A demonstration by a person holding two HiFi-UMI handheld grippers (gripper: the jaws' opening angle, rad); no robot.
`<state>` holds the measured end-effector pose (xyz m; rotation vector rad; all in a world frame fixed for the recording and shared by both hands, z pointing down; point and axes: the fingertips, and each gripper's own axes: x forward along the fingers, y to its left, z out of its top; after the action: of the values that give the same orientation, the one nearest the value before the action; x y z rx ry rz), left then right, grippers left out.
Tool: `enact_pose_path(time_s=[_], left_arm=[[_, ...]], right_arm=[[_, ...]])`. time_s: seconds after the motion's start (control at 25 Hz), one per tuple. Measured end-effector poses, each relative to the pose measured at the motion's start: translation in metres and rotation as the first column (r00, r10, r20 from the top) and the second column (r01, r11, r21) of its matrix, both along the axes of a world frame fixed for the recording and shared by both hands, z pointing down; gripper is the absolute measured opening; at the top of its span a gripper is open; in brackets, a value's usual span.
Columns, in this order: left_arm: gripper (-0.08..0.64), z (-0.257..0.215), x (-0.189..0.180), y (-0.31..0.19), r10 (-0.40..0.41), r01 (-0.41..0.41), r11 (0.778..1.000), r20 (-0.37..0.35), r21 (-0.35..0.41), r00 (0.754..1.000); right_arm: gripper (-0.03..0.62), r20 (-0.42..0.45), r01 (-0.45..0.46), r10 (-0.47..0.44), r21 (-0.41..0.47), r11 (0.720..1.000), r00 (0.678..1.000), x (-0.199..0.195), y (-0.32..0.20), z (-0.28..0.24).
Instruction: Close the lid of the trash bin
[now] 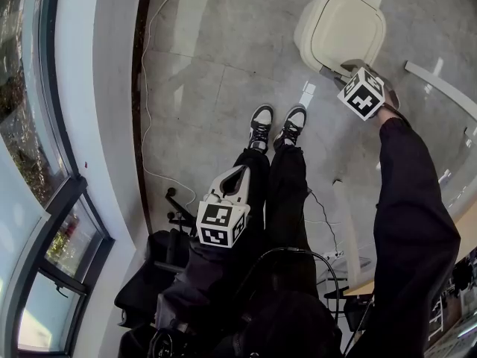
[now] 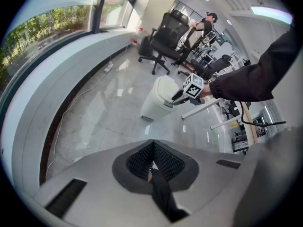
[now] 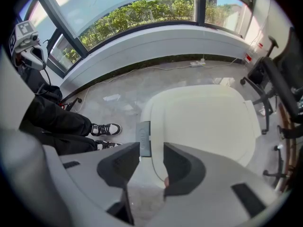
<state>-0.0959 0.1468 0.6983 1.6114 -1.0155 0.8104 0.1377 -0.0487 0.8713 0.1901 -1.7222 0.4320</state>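
Observation:
The cream trash bin (image 1: 341,27) stands on the grey floor at the upper right, its lid (image 3: 203,122) lying flat on top. A grey pedal (image 3: 143,138) sticks out at the bin's front. My right gripper (image 1: 337,74) hovers at the bin's near edge. It is open in the right gripper view (image 3: 151,160), with the lid's rim and the floor showing through the gap and nothing held. My left gripper (image 1: 237,176) is held low by my legs, far from the bin (image 2: 158,98), and its pads (image 2: 152,162) meet, so it is shut and empty.
My shoes (image 1: 276,125) stand just short of the bin. A white cable (image 1: 149,88) runs along the curved window wall at the left. Black office chairs (image 2: 163,39) and a person stand beyond the bin, and a white desk leg (image 1: 440,88) is at its right.

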Motion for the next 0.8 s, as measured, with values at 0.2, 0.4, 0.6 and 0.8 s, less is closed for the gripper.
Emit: enact_pose_path(time_s=[0.2,0.4,0.6,0.8], left_arm=[[0.002,0.001,0.000,0.000,0.000,0.000,1.000,-0.001,-0.002,1.000],[0.002,0.000,-0.002,0.000,0.000,0.000,1.000,-0.001,-0.002,1.000],[0.002,0.004,-0.004,0.000,0.000,0.000,1.000,0.005,0.003,1.000],[0.002,-0.015,0.002,-0.008,0.018,-0.018,0.999,0.002,0.037,1.000]], right_arm=[[0.161,-0.004,-0.007,0.007,-0.004,1.000,1.000,0.000,0.000,0.002],[0.161,-0.008,-0.023,0.023,-0.007,1.000,1.000,0.000,0.000,0.005],[0.161,0.000,-0.044,0.044,-0.002,0.999,0.999,-0.001,-0.002,0.006],[0.161,0.049,-0.159,0.157,0.038,0.987,0.986,-0.008,-0.005,-0.033]])
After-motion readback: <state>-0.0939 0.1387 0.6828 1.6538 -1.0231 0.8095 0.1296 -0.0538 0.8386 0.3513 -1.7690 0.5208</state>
